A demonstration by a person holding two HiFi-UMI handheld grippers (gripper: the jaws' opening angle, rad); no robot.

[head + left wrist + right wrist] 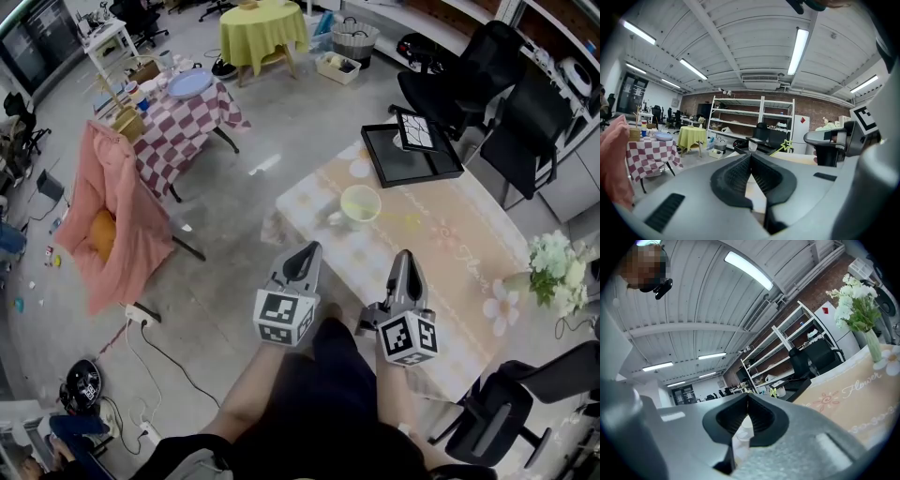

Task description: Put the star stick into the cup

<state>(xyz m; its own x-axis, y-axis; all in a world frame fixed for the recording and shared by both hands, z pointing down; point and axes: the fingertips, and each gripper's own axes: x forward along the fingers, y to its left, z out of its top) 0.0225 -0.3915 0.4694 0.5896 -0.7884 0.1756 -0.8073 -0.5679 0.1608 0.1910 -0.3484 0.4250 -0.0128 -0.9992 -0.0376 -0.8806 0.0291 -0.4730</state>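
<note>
Star stick point(787, 144) and cup point(753, 146), mid-frame, on tablecloth point(843, 399) lettered "Flower"; left gripper point(308, 247) and right gripper point(404, 254): jaws together, empty.

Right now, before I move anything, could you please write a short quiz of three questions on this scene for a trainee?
1. True or false: the star stick is already in the cup.
2. Which thing lies on the table beyond the cup, farther from the person? A) a black tray B) a laptop C) a book
3. Fill in: the left gripper and the right gripper are both ___, with nothing held.

Key: 1 false, the star stick is apart from the cup; 2 A; 3 shut.
</note>
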